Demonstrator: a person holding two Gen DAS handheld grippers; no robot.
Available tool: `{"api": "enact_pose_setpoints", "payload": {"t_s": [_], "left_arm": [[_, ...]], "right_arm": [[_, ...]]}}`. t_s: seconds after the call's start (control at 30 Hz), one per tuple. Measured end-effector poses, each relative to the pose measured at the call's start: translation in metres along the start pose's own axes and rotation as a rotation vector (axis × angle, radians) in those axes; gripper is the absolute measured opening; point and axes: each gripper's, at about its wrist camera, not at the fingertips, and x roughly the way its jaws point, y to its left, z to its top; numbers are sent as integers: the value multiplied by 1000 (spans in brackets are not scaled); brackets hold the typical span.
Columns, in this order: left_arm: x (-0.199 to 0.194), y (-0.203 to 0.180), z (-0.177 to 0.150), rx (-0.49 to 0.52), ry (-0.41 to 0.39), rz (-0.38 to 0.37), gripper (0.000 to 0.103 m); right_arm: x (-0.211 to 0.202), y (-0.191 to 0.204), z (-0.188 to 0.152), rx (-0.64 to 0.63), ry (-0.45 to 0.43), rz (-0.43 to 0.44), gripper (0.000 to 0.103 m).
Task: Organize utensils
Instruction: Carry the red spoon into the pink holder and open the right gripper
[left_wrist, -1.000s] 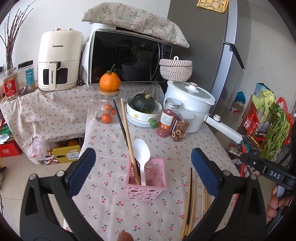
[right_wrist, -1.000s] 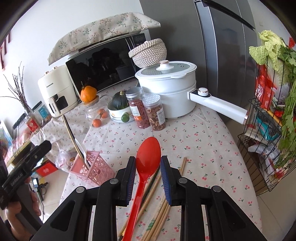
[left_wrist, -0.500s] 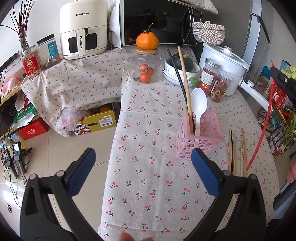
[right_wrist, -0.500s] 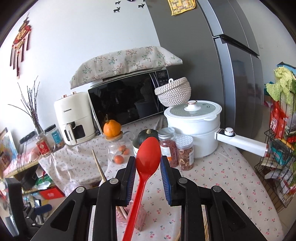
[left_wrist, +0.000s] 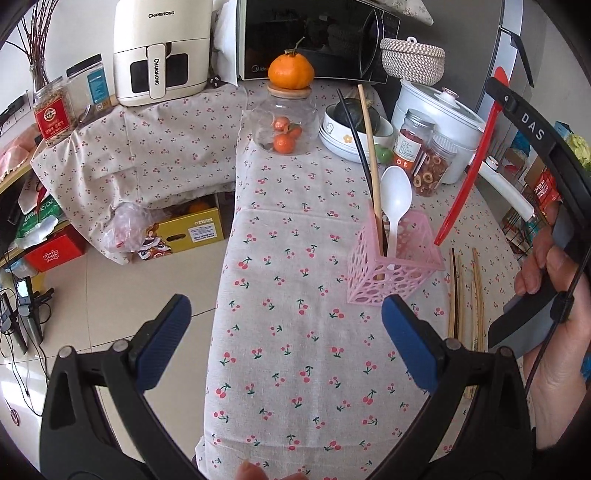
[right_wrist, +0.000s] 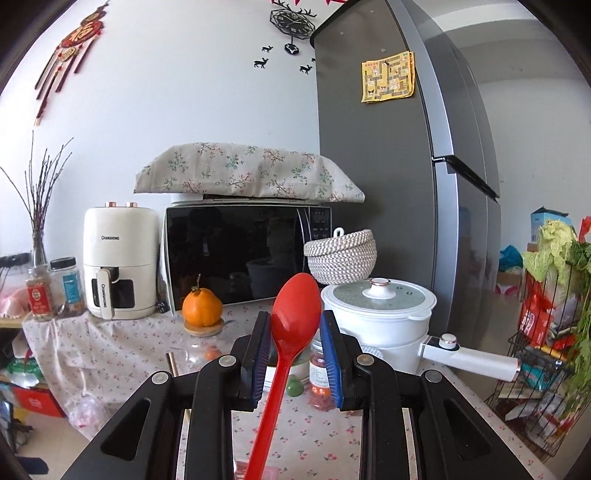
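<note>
My right gripper (right_wrist: 295, 338) is shut on the bowl of a red spoon (right_wrist: 293, 325), held almost level above the table. In the left wrist view that red spoon (left_wrist: 467, 173) slants down, its handle tip just above the right rim of the pink basket (left_wrist: 395, 273). A white spoon (left_wrist: 395, 195), a wooden chopstick (left_wrist: 370, 151) and a black chopstick (left_wrist: 356, 133) stand in the basket. Several loose chopsticks (left_wrist: 465, 295) lie on the cloth right of the basket. My left gripper (left_wrist: 284, 332) stands open over the table's near left edge, with nothing between its fingers.
At the back of the cherry-print table (left_wrist: 295, 332) stand a glass jar (left_wrist: 282, 125) with an orange on top, a bowl with a squash (left_wrist: 351, 129), two food jars (left_wrist: 417, 147) and a white pot (left_wrist: 439, 110). A wire rack (right_wrist: 546, 369) of vegetables stands at the right.
My right gripper lifted the red spoon off the table, tilted up to near level and carried it left to the basket. My left gripper tipped down and drew back to the near left.
</note>
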Motion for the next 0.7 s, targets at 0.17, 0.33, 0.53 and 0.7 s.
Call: {"api": "enact_pose_setpoints", "payload": {"t_s": [0.17,0.33,0.53,0.7], "left_arm": [[3,3,0,-7,11,6,102],[3,5,0,-13,10,7,102],[3,5,0,-10,11,7,102],[3,6,0,-8,10,7,102]], "right_arm": [[9,5,-13,-14,19,-14,27],[11,9,-21,-22,42,-3,28],[9,14,-25,-31,59,28,28],[8,14,-25,-33,66,39,28]]}}
